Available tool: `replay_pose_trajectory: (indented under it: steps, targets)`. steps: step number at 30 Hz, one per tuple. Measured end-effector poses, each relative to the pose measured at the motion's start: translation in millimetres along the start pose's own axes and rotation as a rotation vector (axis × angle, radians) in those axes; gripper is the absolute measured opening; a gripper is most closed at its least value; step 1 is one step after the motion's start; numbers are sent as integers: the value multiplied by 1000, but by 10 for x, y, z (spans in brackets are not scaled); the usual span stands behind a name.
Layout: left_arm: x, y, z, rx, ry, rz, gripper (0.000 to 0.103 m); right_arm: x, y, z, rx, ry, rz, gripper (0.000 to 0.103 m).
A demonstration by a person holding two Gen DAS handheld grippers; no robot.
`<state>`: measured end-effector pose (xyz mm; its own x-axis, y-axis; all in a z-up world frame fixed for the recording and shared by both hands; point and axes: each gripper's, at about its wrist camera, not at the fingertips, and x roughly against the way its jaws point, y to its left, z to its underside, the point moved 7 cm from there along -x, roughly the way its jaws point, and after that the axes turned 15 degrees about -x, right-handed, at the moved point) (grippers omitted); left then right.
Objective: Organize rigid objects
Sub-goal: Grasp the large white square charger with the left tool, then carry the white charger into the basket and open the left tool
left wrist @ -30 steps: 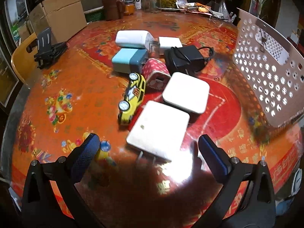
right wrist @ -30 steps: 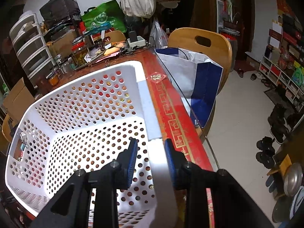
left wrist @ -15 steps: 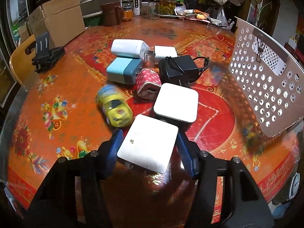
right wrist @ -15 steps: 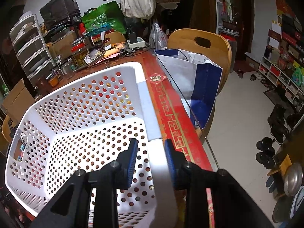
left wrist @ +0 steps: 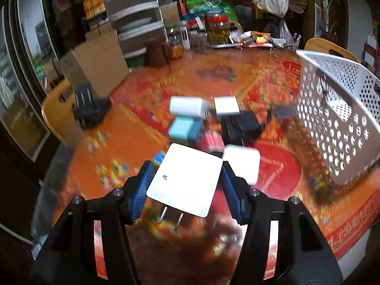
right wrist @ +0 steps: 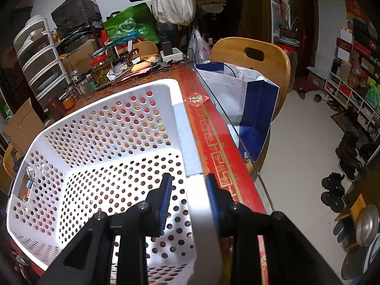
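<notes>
The left hand-held gripper (left wrist: 184, 186) is clamped on a flat white charger (left wrist: 184, 178), its blue pads (left wrist: 142, 190) pressing the charger's two side edges. The charger is held clear of the surface (left wrist: 133, 109), tilted, with its two metal prongs (left wrist: 171, 217) pointing back toward the camera and down.

Beyond it, on the red and orange patterned surface, lies a loose cluster of other items, blurred in this view: a second white square block (left wrist: 242, 163) just to the right of the held charger, a red patterned box (left wrist: 211, 140), a light blue adapter (left wrist: 185, 130), a black adapter (left wrist: 242, 125) with a cord, and two more white blocks (left wrist: 190, 106) farther back. A white perforated basket (left wrist: 332, 128) stands to the right of the cluster, near the surface's edge.

The right hand-held gripper (right wrist: 187, 199) is closed narrowly on the basket's (right wrist: 106, 142) near rim, one pad inside the wall and one outside. The basket's interior shows nothing on its floor; a small tag (right wrist: 29, 178) hangs on the far left wall.

A cardboard box (left wrist: 95, 64), jars (left wrist: 218, 30) and stacked drawers (left wrist: 135, 11) crowd the far side of the surface. A wooden chair (right wrist: 256, 64) with a blue and white bag (right wrist: 247, 104) stands beside the surface.
</notes>
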<state>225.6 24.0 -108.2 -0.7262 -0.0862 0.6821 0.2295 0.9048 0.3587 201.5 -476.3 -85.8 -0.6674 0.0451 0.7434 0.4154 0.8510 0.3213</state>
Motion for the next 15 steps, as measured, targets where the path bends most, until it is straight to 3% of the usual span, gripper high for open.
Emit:
replay_pose_trajectory:
  steps: [9,15]
  targets:
    - [17,38,-841,-119,-76,-4,54,2,-1,3,4,1,0,28]
    - [160,-330,-1543,-221,-158,29,54,1,0,5,3,1,3,28]
